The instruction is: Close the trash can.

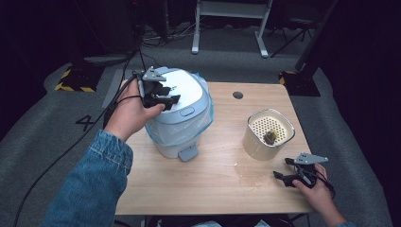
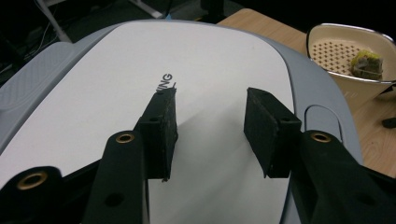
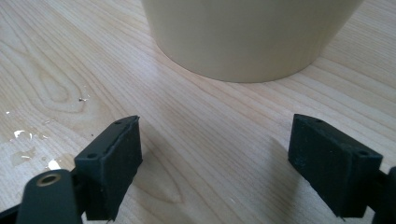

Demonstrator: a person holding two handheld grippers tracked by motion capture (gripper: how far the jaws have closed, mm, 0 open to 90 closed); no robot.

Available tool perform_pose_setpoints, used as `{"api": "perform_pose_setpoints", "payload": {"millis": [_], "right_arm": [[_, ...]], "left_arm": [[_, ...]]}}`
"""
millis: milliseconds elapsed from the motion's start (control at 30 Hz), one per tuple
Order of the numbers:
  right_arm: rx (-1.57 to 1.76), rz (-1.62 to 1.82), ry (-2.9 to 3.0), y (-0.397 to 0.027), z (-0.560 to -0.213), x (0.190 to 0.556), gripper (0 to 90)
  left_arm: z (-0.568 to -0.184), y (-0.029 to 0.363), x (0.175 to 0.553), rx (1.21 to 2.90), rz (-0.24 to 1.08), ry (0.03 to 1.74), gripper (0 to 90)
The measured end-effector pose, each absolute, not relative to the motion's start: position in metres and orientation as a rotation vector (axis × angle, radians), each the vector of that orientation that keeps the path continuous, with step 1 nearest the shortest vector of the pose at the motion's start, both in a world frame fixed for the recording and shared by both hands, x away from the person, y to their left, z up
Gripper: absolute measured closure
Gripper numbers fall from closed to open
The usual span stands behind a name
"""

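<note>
A wooden table (image 1: 217, 179) sits in a dark room with grey carpet around it. On its left half stands a white and grey pedal bin (image 1: 182, 113), the largest thing on it, with a clear bag (image 1: 205, 124) folded out under its closed lid (image 2: 196, 65) and a grey pedal (image 1: 187, 152) at the front. A person's left arm in a denim sleeve (image 1: 92, 184) reaches up from the bottom left to the bin.

The left gripper (image 1: 163, 98) rests over the left side of the lid. In the left gripper view its two black jaws stand about half open just above the white lid surface, with nothing between them; I cannot tell if the tips touch the lid.

On the right half of the table stands a cream container (image 1: 268, 134), well apart from the bin. It has a perforated insert, and a small dark, yellowish scrap (image 1: 270, 137) lies on it.

The right gripper (image 1: 289, 170) lies low near the table's right front edge, just in front of the container. Its jaws are spread wide and empty, pointing at the container's base.

A few small wet spots (image 3: 28, 149) mark the wood near it.
</note>
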State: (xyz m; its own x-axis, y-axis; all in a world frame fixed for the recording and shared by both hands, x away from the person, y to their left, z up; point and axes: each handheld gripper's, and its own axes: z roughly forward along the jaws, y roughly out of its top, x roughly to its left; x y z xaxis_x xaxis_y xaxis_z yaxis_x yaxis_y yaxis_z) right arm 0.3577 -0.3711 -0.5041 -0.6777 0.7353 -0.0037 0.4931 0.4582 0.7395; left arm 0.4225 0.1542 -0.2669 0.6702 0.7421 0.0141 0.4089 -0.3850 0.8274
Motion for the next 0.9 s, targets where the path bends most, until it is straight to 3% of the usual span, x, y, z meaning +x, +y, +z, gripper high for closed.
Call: {"api": "perform_pose_setpoints", "payload": {"millis": [100,133,300,567,900], "right_arm": [[1.045,1.054,2.389,-0.371,-0.504,0.358,17.5],[1.045,1.054,2.389,-0.371,-0.504,0.358,17.5],[1.044,1.055,2.390,-0.371,-0.504,0.358,17.4],[1.037,1.056,2.396,-0.372,-0.504,0.359,17.3],[1.021,1.057,2.412,-0.370,-0.504,0.361,15.2]], "left_arm": [[-0.269,0.155,0.424,1.969,0.407,0.880,34.1],[-0.269,0.155,0.424,1.969,0.407,0.880,31.9],[-0.262,0.157,0.419,1.914,0.441,0.751,29.2],[-0.243,0.155,0.384,1.924,0.368,0.633,28.8],[-0.250,0.170,0.345,1.981,0.425,0.668,28.7]]}}
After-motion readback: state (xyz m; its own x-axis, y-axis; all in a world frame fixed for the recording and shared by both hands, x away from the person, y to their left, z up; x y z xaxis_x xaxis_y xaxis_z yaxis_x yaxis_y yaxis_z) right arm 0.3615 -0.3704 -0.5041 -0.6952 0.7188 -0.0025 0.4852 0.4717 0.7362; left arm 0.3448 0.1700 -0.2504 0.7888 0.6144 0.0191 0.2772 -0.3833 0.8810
